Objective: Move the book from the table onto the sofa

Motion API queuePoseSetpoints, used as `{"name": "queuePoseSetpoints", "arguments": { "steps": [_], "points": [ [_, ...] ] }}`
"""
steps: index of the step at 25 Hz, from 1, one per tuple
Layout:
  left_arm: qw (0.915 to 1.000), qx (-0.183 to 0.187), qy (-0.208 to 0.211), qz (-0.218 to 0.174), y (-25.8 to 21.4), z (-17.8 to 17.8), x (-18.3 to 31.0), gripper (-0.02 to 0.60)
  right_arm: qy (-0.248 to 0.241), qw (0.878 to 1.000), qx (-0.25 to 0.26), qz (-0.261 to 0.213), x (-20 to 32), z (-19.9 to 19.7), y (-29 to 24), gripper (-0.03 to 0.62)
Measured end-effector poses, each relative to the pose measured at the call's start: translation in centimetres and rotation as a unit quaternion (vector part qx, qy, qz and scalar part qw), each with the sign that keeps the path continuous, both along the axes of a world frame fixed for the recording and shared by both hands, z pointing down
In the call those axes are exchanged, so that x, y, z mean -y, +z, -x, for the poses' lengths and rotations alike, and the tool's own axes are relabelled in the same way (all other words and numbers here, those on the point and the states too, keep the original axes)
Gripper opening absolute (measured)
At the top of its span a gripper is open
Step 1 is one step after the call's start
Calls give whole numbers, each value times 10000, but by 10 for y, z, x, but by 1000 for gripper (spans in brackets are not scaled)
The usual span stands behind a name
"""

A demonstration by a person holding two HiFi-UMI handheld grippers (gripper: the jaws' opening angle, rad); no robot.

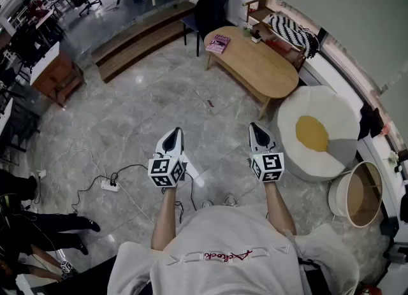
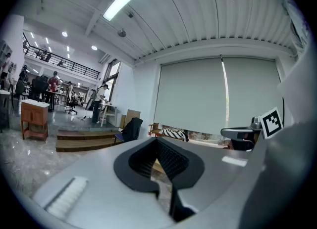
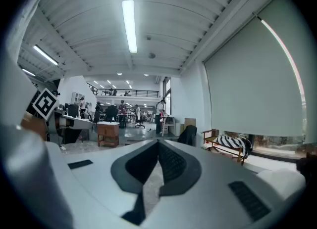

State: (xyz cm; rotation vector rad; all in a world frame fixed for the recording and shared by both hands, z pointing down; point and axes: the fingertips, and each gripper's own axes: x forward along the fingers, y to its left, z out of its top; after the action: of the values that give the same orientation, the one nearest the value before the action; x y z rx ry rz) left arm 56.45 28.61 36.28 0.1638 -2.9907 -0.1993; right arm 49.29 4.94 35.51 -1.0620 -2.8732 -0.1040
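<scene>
A pink book [image 1: 218,43] lies on the far left end of the oval wooden table [image 1: 261,71], well ahead of me. The sofa [image 1: 335,74] runs along the window wall to the right of the table, with a striped cushion [image 1: 292,32] at its far end. My left gripper [image 1: 174,132] and right gripper [image 1: 254,126] are held side by side over the floor, far short of the table, both shut with nothing between the jaws. In the left gripper view its jaws [image 2: 159,141] meet; in the right gripper view its jaws [image 3: 157,144] also meet.
A white and yellow beanbag [image 1: 319,133] sits to the right front, a round basket [image 1: 358,193] beside it. A dark chair with a jacket [image 1: 209,7] stands behind the table. A power strip and cables [image 1: 109,185] lie on the floor at left. Wooden steps [image 1: 137,39] rise beyond.
</scene>
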Motion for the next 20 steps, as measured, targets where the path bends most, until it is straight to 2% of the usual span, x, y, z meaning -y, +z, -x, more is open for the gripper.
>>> {"name": "queuePoseSetpoints", "arguments": {
  "steps": [14, 20],
  "points": [
    [10000, -17, 45, 10, -3, 14, 1, 9, -71, 9999, 124, -92, -9, 17, -9, 8],
    [10000, -38, 72, 33, -2, 18, 12, 8, -76, 9999, -1, 86, 2, 21, -6, 9]
  ]
}}
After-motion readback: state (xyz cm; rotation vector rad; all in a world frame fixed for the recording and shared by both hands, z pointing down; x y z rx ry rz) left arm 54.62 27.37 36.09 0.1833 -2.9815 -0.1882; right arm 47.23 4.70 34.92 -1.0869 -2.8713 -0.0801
